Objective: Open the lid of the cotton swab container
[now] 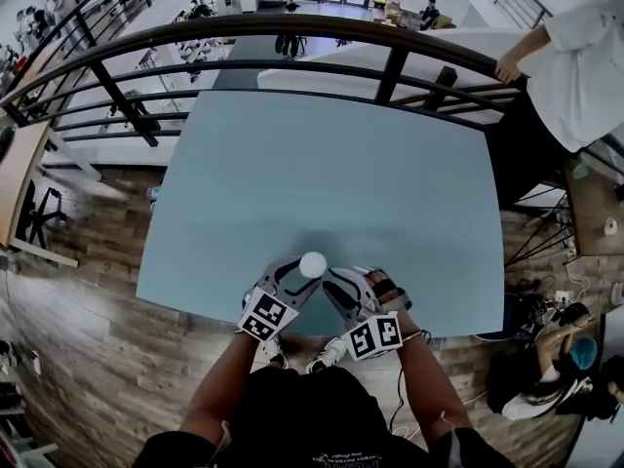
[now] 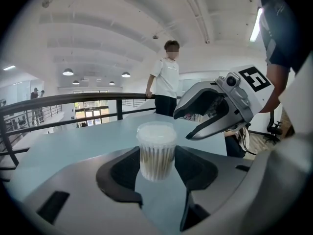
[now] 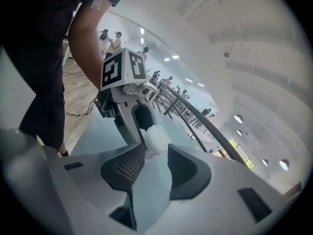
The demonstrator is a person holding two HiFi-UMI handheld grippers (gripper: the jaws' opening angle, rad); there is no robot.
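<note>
— Blue-grey tabletop [image 1: 331,164] first; it runs wide and bare ahead of both claws, with a dark curved railing [image 1: 292,27] past its far edge, and a person in white [image 1: 575,57] leaning there, well beyond the right claw [image 1: 343,274].

— And the claws?

— On the near side, the left claw [image 1: 302,273] is clenched on the cotton swab container [image 2: 156,153]; its pads sit against both sides of the clear body, which stands upright on the tabletop between them. The right claw is released; its jaws stand apart with the container's top at their tips, one pad close beside it, the other clear of it.

— The lid?

— White lid [image 2: 156,130], still seated as far as I can see; I judge the opening not yet done.

— What could spoil it?

— The container stands fairly near the tabletop's edge behind the claws; a hard pull backward could drag it over. The body looks like thin plastic; squeezed harder it may buckle or slip out of the left claw, and a lid that pops suddenly could tip it and scatter the swabs [image 2: 156,164]. The two claws are almost touching; the right one closing askew could knock the left.

— Room to move?

— Plenty ahead of the claws and to either outer side; nothing above the lid blocks a lift; behind them, only that edge.
</note>
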